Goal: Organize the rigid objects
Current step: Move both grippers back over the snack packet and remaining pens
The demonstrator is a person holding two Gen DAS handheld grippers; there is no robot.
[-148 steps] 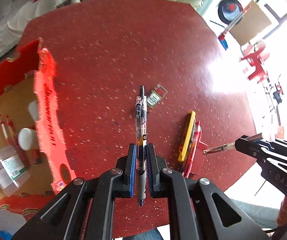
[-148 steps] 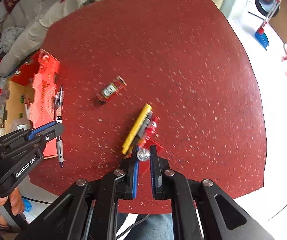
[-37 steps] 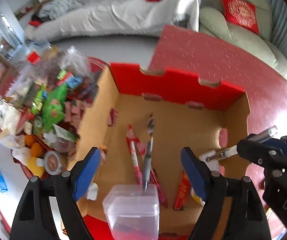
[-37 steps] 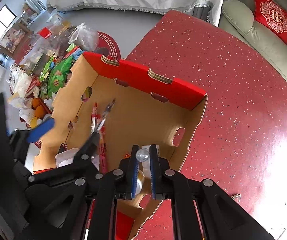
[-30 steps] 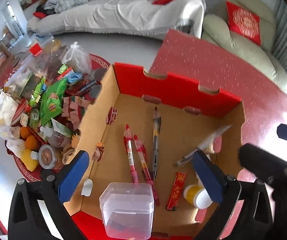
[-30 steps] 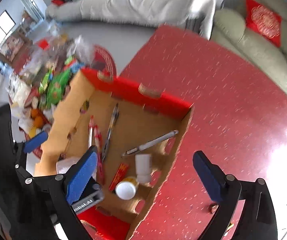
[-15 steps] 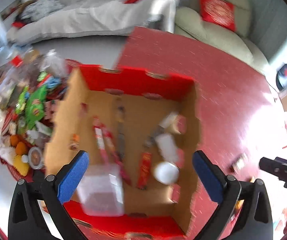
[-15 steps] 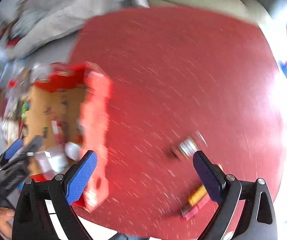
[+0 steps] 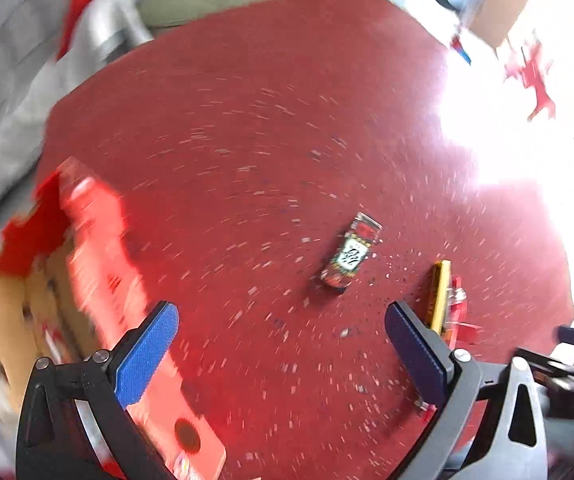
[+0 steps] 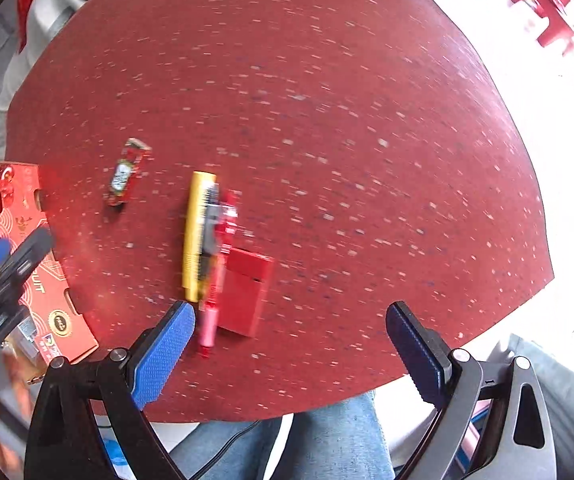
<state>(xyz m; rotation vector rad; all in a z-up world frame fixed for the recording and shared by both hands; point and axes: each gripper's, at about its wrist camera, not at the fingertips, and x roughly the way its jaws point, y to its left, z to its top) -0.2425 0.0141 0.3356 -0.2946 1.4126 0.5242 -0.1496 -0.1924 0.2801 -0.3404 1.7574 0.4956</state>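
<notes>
Currently both claws spread wide, empty: left claw (image 9: 281,346), right claw (image 10: 289,346). Yellow utility knife (image 10: 195,236) on red worktop (image 10: 327,100); red pen (image 10: 217,264) touching knife; small packet (image 10: 125,174) left of knife, apart.

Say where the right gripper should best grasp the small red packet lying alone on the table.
Probably across the small red packet's narrow width at mid-length, from above: it lies flat, clear of the yellow bar, so the open right gripper has room on both long sides.

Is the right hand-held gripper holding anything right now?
No, the right hand-held gripper is wide open and empty, its blue pads apart above the red table.
</notes>
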